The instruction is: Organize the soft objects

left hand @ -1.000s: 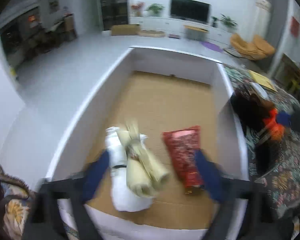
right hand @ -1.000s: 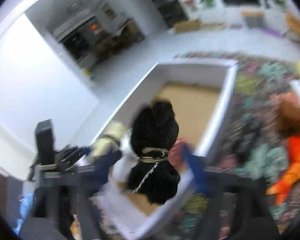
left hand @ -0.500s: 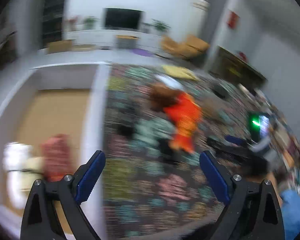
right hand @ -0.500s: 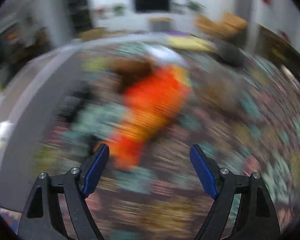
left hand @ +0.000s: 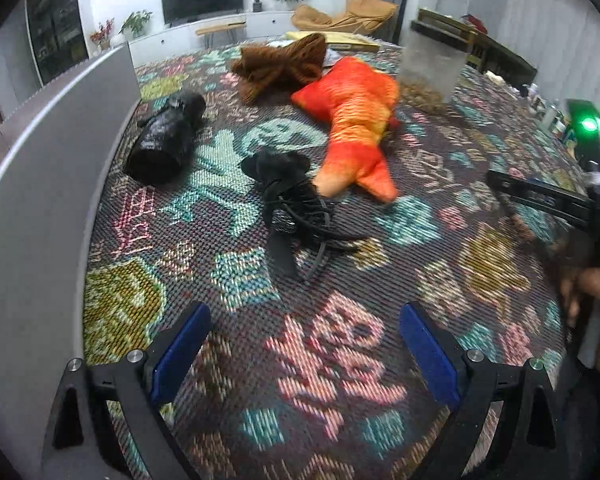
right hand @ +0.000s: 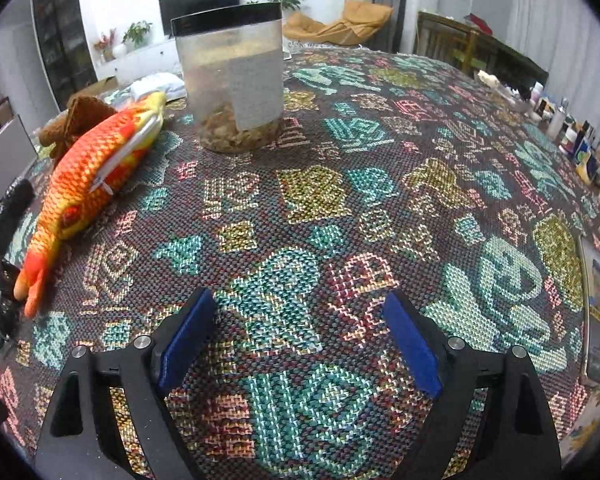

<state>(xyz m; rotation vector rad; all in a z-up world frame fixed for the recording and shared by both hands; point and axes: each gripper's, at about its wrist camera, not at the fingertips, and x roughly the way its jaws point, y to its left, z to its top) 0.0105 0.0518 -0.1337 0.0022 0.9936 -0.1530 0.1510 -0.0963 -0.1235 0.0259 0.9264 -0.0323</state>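
My left gripper (left hand: 304, 344) is open and empty above the patterned cloth. Ahead of it lie a black tangled soft item (left hand: 296, 204), an orange plush fish (left hand: 356, 120), a black rolled bundle (left hand: 164, 140) and a brown knitted piece (left hand: 284, 64). The white box wall (left hand: 48, 160) stands at the left. My right gripper (right hand: 300, 332) is open and empty over bare cloth. The orange fish (right hand: 96, 168) lies to its far left, with the brown piece (right hand: 80, 116) behind it and the black items (right hand: 8, 208) at the left edge.
A clear plastic canister (right hand: 232, 76) with brownish contents stands on the cloth behind the fish; it also shows in the left wrist view (left hand: 432, 64). Small bottles and items (right hand: 576, 140) line the table's right edge. The other hand-held gripper (left hand: 580, 200) shows at the right.
Both grippers swung right, away from the box and over the patterned cloth. The right gripper let go of the black tied bundle and is now open and empty.
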